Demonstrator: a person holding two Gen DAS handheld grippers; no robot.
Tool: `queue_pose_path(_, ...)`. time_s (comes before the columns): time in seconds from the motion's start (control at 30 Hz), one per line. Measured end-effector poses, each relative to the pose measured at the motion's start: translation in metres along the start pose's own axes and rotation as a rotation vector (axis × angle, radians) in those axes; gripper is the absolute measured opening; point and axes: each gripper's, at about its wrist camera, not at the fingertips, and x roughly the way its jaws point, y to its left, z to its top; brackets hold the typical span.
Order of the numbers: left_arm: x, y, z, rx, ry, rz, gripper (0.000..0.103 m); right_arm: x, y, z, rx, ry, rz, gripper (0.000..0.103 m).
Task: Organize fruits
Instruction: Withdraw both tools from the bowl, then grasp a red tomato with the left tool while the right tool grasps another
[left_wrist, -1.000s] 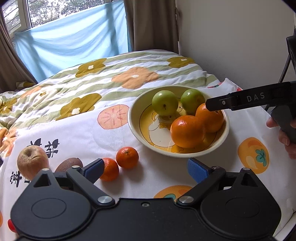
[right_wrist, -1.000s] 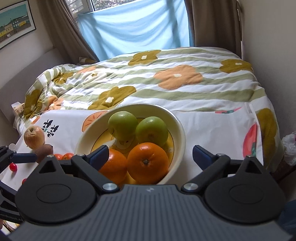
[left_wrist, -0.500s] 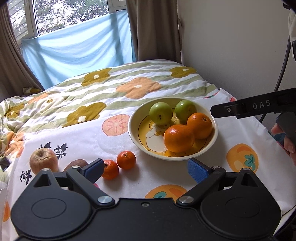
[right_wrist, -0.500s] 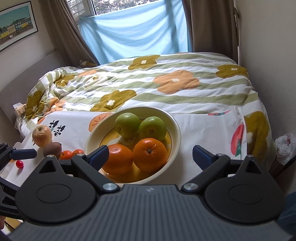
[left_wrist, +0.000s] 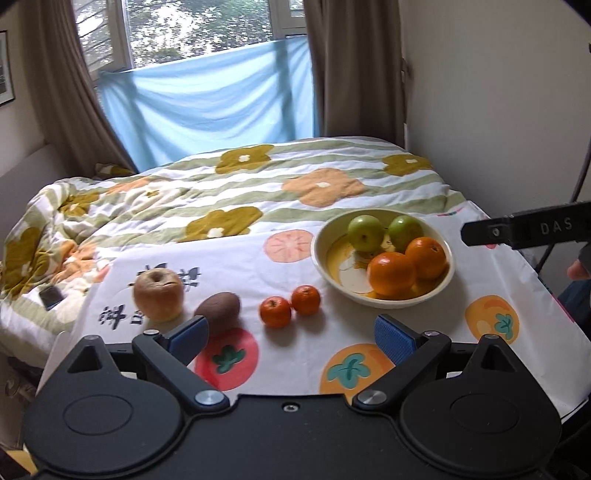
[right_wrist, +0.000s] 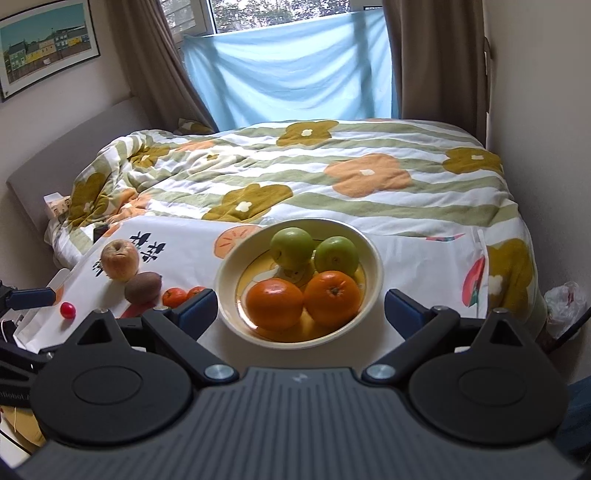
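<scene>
Orange fruits (right_wrist: 303, 301) are sitting in the bowl (right_wrist: 373, 254) while you are hovering both claws (left_wrist: 291, 338) (right_wrist: 300, 308) apart, leaving the tangerines (left_wrist: 290, 304), kiwi (left_wrist: 218, 308) and apple (left_wrist: 159, 293) outside.

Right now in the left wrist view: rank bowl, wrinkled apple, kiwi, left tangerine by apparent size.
1. Bowl, clearly largest.
2. Wrinkled apple.
3. Kiwi, somewhat smaller than the apple.
4. Left tangerine, smallest.
The kiwi's near end is hidden behind a finger of the gripper, so its gap over the tangerine is unsure.
</scene>
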Motion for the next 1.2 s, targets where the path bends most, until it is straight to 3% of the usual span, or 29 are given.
queue_pose_path(0.33,-0.014,0.052,-0.011,-0.032,-0.017,0.095,0.102,0.002,0.056,-0.008,-0.039,0.01,-0.015,0.103)
queue_pose_path(0.67,-0.009,0.133,-0.028,-0.004,0.018,0.097,0.101,0.022,0.135,-0.017,0.015,0.028,-0.009,0.103)
queue_pose_path(0.93,0.016,0.199,-0.048,0.023,0.064,0.077,0.101,0.058,0.193,-0.039,0.141,0.082,-0.018,0.103)
queue_pose_path(1.2,0.058,0.238,-0.065,0.039,0.134,-0.006,0.089,0.096,0.228,-0.065,0.255,0.146,-0.076,0.103)
